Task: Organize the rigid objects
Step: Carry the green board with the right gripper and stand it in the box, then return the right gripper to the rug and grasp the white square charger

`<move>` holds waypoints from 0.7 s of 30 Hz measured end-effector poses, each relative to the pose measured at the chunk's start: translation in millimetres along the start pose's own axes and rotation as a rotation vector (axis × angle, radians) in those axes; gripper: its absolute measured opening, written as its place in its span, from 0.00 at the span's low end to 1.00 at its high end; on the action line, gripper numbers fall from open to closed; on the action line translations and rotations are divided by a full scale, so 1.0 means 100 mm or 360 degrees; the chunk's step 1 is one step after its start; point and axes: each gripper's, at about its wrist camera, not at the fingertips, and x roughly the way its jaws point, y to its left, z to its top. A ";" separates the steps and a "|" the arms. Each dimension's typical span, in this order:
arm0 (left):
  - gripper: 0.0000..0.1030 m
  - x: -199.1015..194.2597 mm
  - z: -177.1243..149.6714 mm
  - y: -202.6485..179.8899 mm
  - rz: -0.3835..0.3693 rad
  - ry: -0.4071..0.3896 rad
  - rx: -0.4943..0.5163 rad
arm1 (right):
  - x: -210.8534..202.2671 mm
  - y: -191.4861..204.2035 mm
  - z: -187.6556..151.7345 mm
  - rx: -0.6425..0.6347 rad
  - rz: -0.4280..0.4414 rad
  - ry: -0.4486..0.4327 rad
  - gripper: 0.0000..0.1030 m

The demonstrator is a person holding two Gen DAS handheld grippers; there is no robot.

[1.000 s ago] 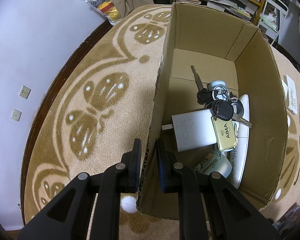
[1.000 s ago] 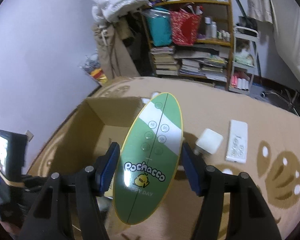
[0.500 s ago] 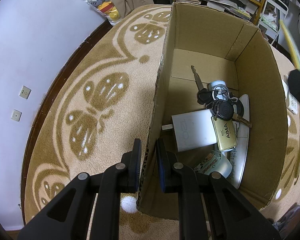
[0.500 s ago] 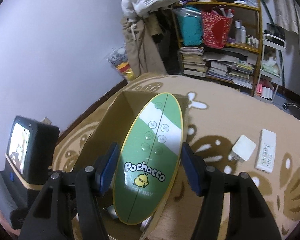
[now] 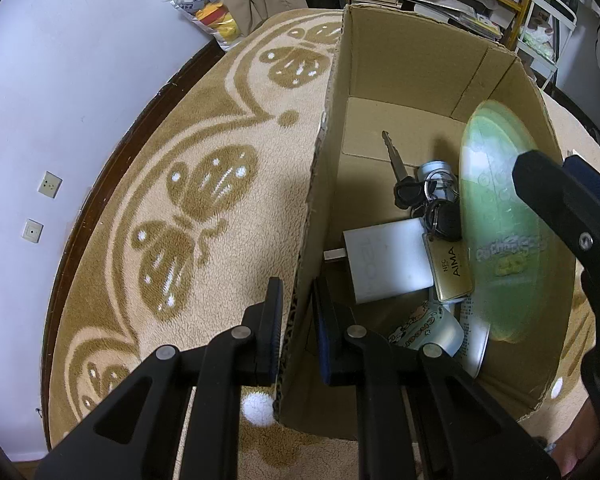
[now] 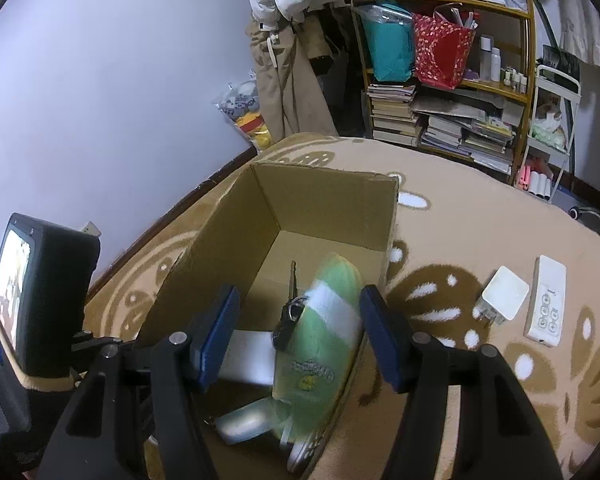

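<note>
Right wrist view: the green oval Pochacco remote (image 6: pixel 322 344) blurs inside the cardboard box (image 6: pixel 328 196), clear of the right gripper (image 6: pixel 298 334), whose jaws stand wide with nothing gripped. The left gripper (image 5: pixel 296 320) is clamped narrow on the box wall. Keys (image 5: pixel 424 196) and a white charger (image 5: pixel 388 260) are in already; on the carpet (image 6: pixel 480 208) beside the box, a white adapter (image 6: pixel 504 294) and white remote (image 6: pixel 548 304) wait

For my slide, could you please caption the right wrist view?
Green oval remote, blurred, drops into the cardboard box between the open right gripper.
</note>
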 end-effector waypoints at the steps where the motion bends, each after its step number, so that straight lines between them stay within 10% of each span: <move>1: 0.14 0.00 0.00 0.00 -0.0001 -0.0002 0.0003 | -0.01 0.01 0.00 -0.0008 -0.0013 0.0000 0.65; 8: 0.14 0.00 0.02 0.00 -0.0002 0.0001 -0.0003 | -0.14 -0.02 0.07 -0.0002 -0.0123 -0.0059 0.86; 21: 0.14 0.00 0.03 0.04 -0.0027 0.0008 -0.0025 | -0.21 -0.70 0.25 0.0179 -0.0365 -0.0246 0.87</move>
